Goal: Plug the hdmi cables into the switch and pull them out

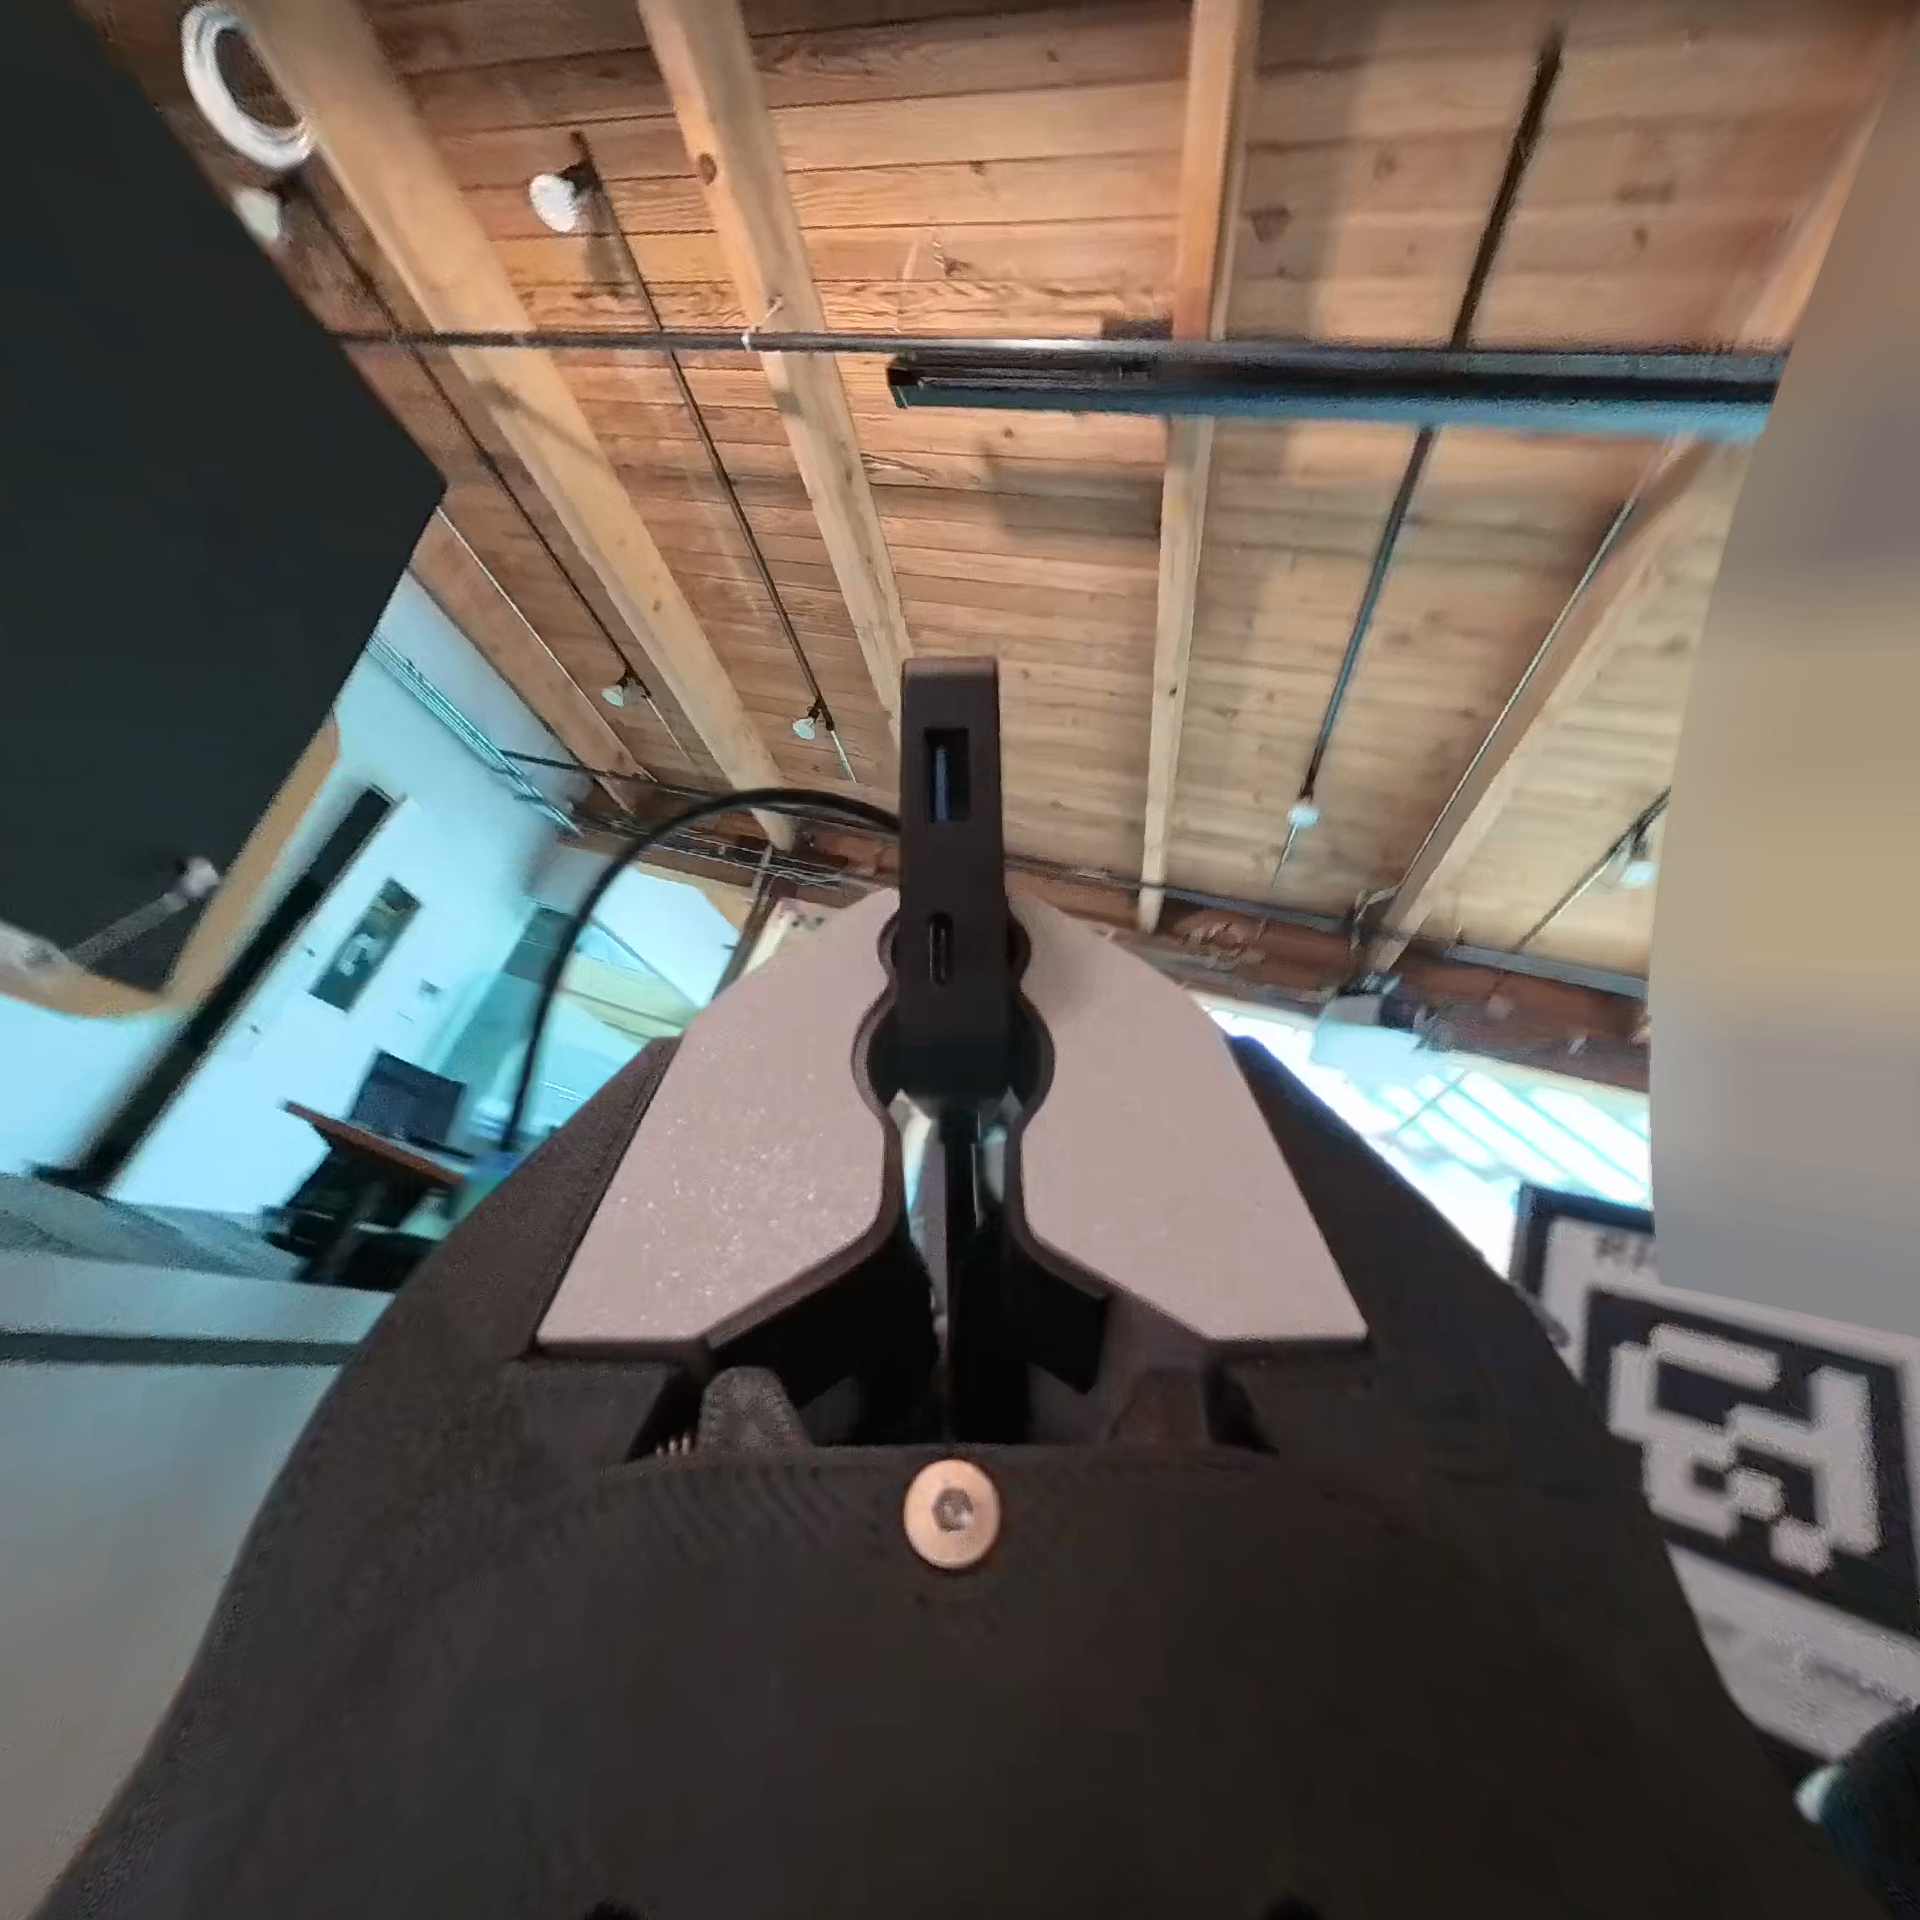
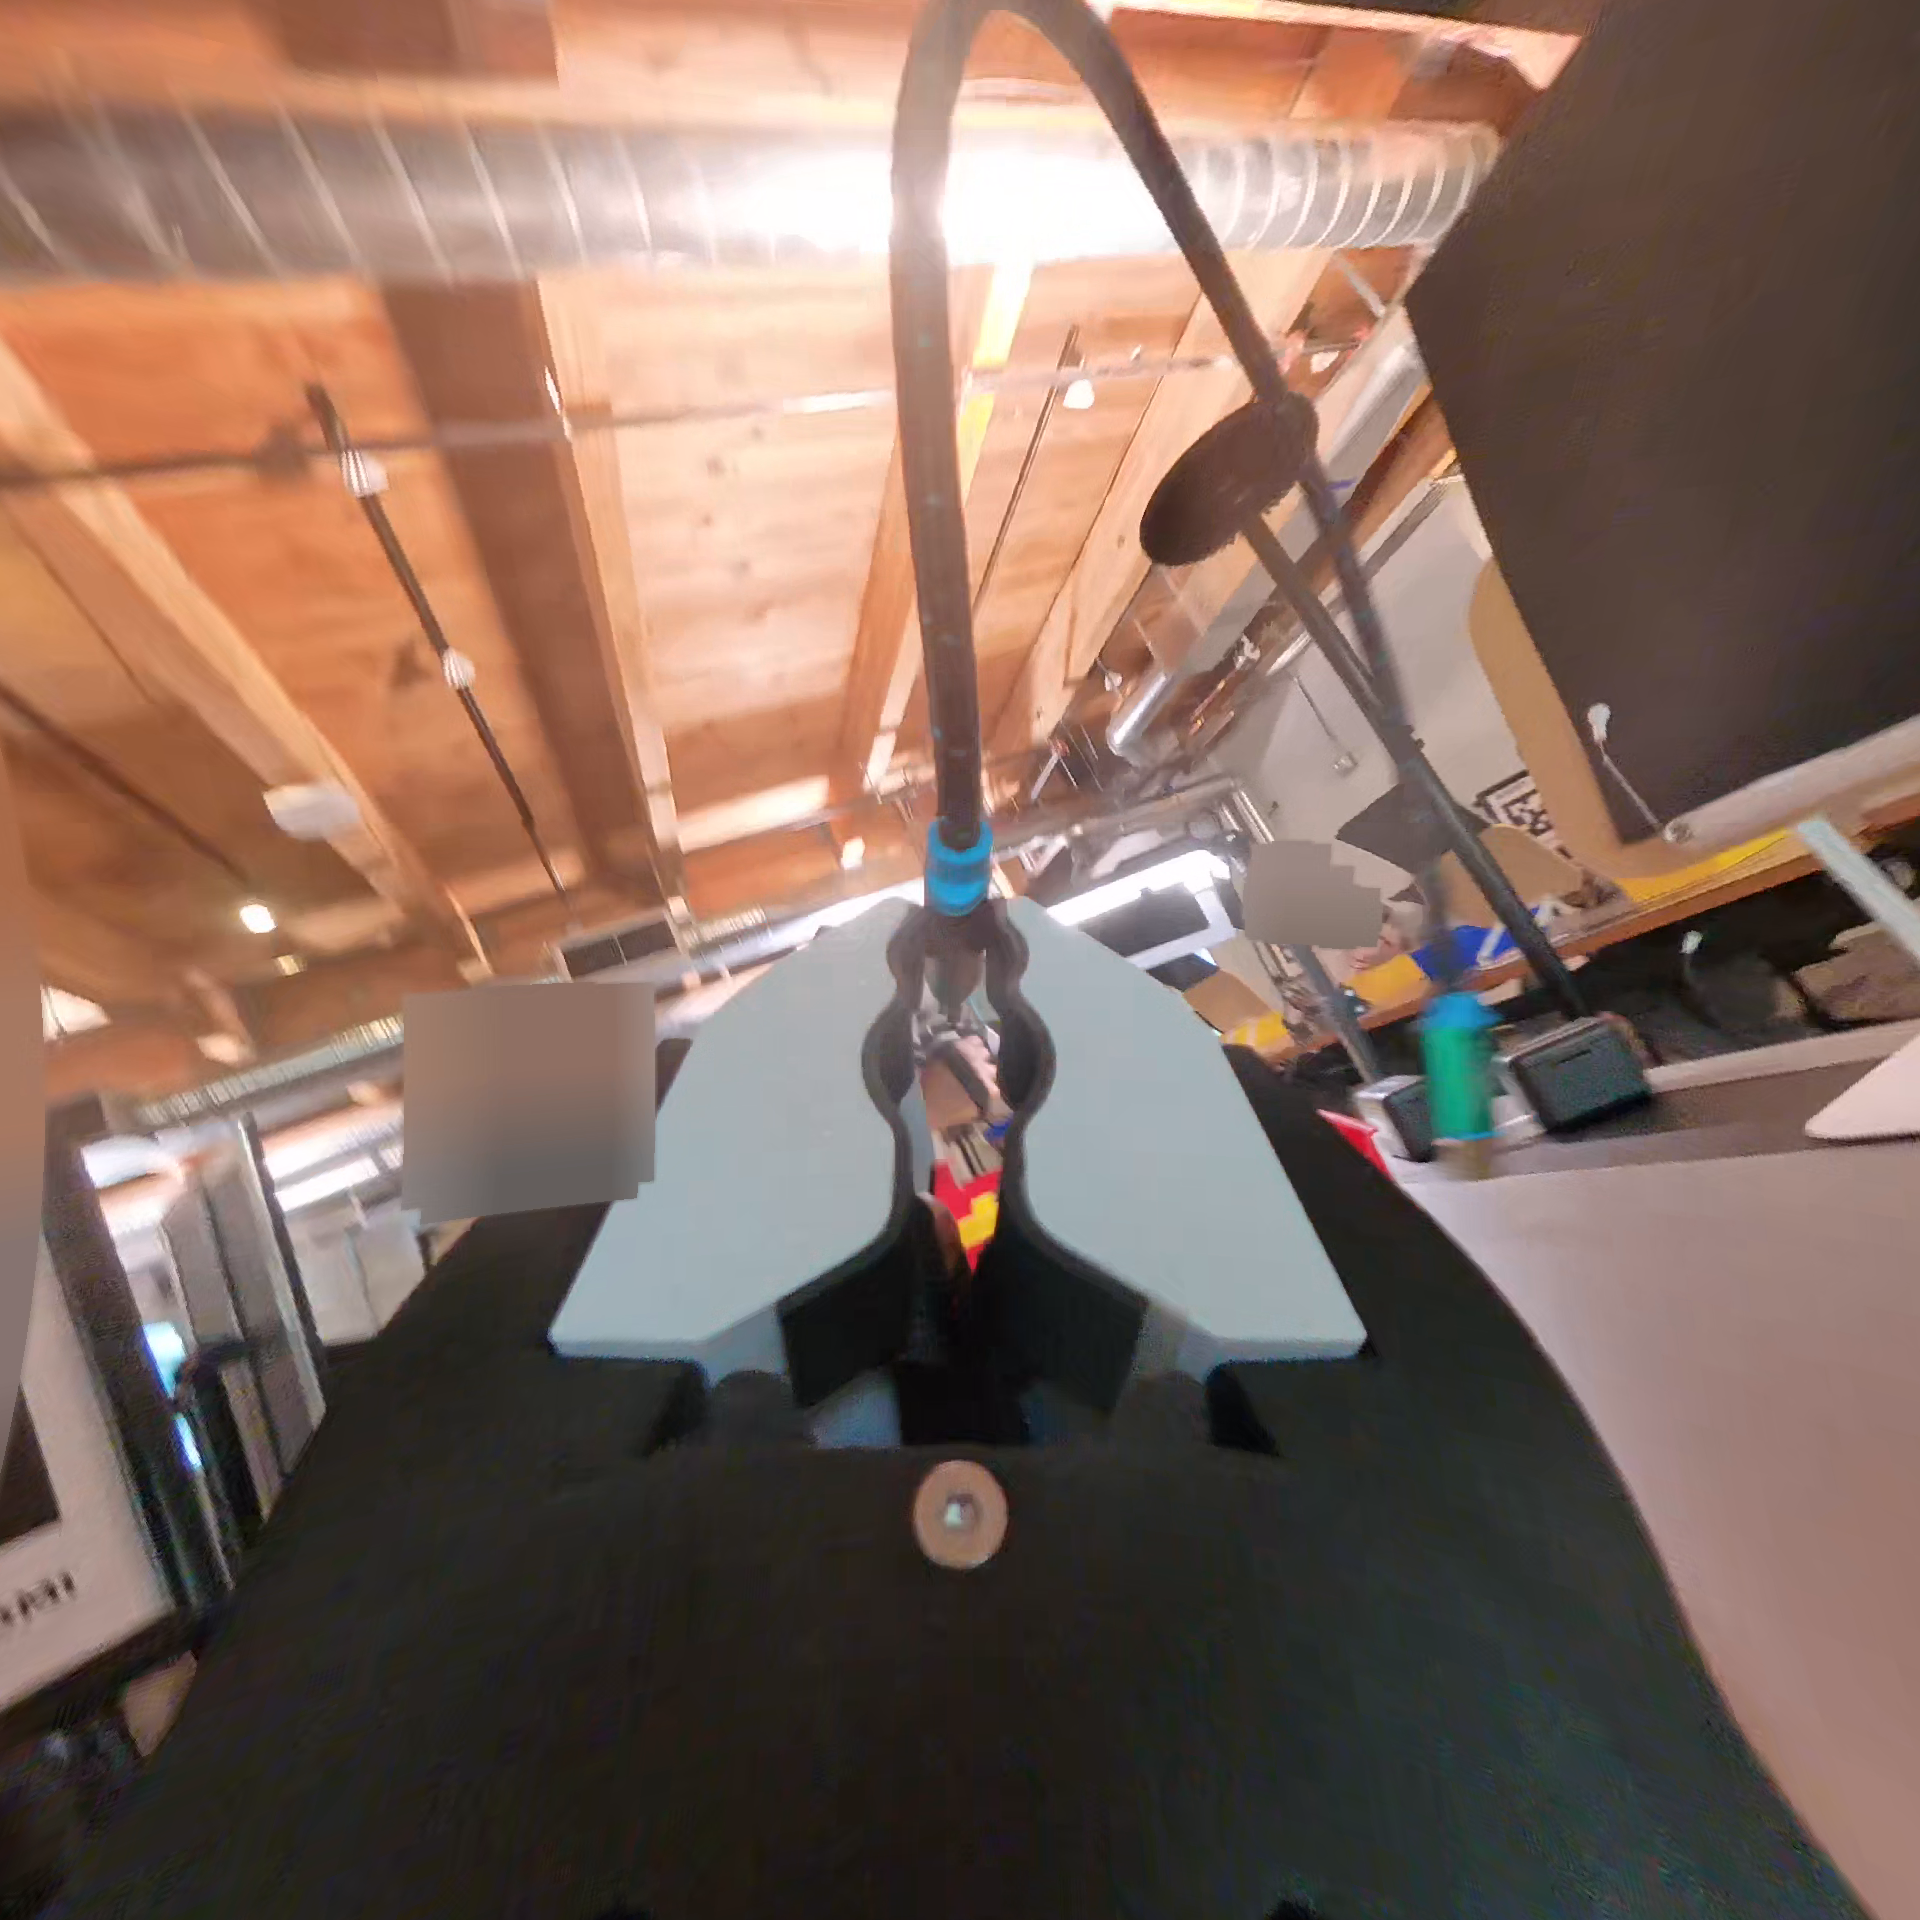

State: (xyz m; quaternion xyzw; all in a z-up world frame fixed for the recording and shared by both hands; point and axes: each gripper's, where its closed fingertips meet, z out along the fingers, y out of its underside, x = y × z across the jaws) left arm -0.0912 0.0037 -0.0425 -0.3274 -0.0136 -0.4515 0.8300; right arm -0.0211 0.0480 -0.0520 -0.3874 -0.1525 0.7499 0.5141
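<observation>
Pointing steeply upward, both wrist cameras frame mostly ceiling. The left tool (image 1: 951, 997) is clenched on the switch (image 1: 948, 831), a slim black block standing upright between the grey fingers (image 1: 758, 1153), with two ports visible on its facing edge. A thin black lead (image 1: 582, 935) arcs away from the switch toward the left.

The right tool (image 2: 956, 977) is clenched on the hdmi cable (image 2: 930, 520) just below its blue collar (image 2: 954, 868). The cable rises from the fingertips, loops over at the top of the frame and descends to the right past a dark round tie (image 2: 1226, 483).

The room has a wooden plank ceiling (image 1: 1039, 208) with exposed beams and black track rails (image 1: 1330, 390). A silver duct (image 2: 520, 187) runs across the right wrist view. The pale surface (image 2: 1683, 1351) occupies the lower right of that view; a green bottle with a blue cap (image 2: 1457, 1070) and small black boxes (image 2: 1579, 1070) stand at its far edge. A dark panel (image 2: 1704, 364) rises above them. A black-and-white marker card (image 1: 1745, 1455) shows at the right of the left wrist view.
</observation>
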